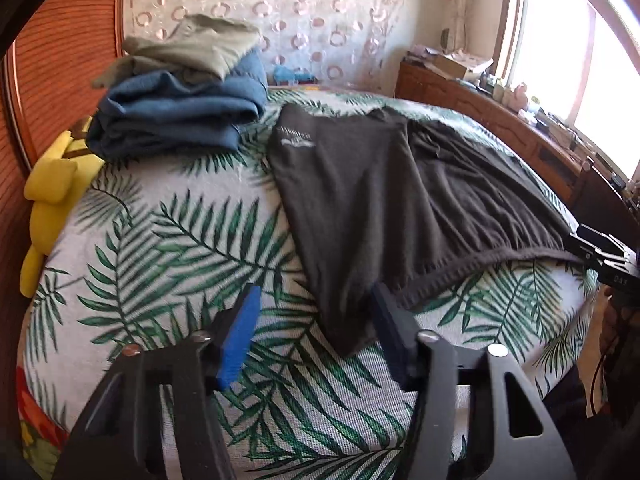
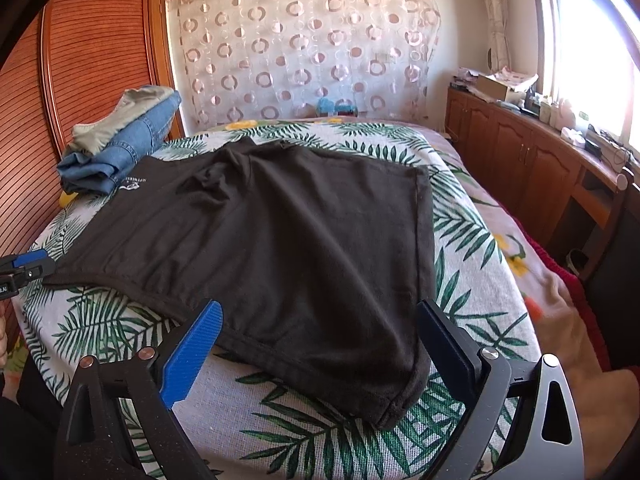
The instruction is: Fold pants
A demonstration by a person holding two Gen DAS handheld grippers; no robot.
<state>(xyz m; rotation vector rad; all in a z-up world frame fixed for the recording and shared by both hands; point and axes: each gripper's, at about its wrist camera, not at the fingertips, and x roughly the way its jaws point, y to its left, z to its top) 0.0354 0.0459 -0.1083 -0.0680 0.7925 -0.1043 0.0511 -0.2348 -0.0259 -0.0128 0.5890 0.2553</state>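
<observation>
Both grippers (image 1: 316, 320) (image 2: 320, 344) straddle near corners of the pants (image 2: 280, 232), jaws open, gripping nothing; pants lie flat, fold not begun.

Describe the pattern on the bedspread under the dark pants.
Green palm leaves on a pale bedspread; clearest in the left wrist view beside the dark pants.

place: home bedroom | shown by: bed (image 2: 472, 208), curtain (image 2: 304, 52), wooden cabinets (image 2: 516, 160)

Surface: bed (image 2: 472, 216), palm-leaf cover.
Centre: dark pants (image 2: 288, 232), spread flat.
Upper left: folded clothes stack (image 2: 120, 148).
</observation>
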